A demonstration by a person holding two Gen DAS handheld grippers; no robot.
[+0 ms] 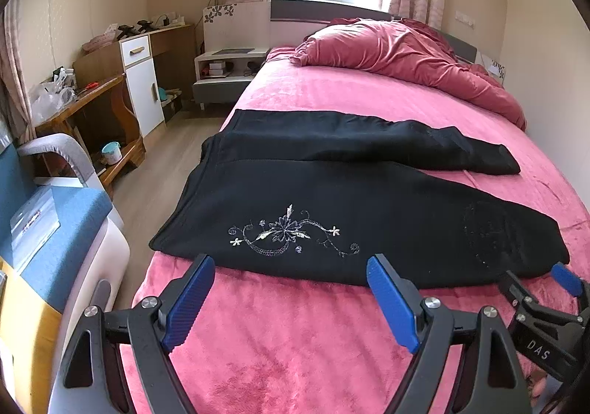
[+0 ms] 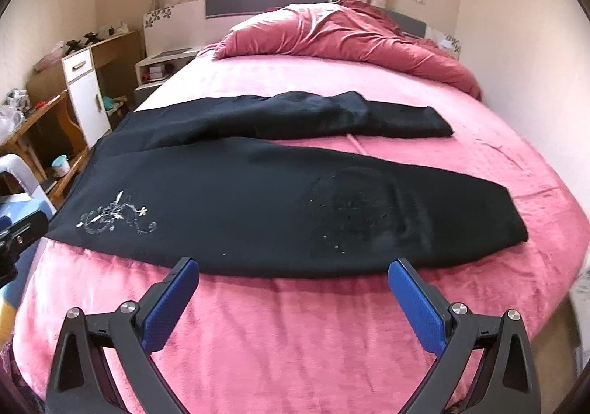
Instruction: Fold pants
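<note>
We see black pants (image 1: 332, 200) spread flat across the pink bed (image 1: 295, 340), legs apart. Left gripper (image 1: 291, 299) and right gripper (image 2: 293, 303) hover wide, empty, at near hem. Probably pre-grasp; next, pinch near edge.

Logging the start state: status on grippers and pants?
Left gripper open, right gripper open, both empty at near edge of pants. Pants flat on bed, legs spread, unfolded. Nothing in the way.

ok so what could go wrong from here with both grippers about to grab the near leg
1. The left gripper and right gripper are open at the black pants edge; a low pinch may catch the pink blanket too.
2. The waist hangs over the bed's left edge, so lifting could drag it off.
</note>
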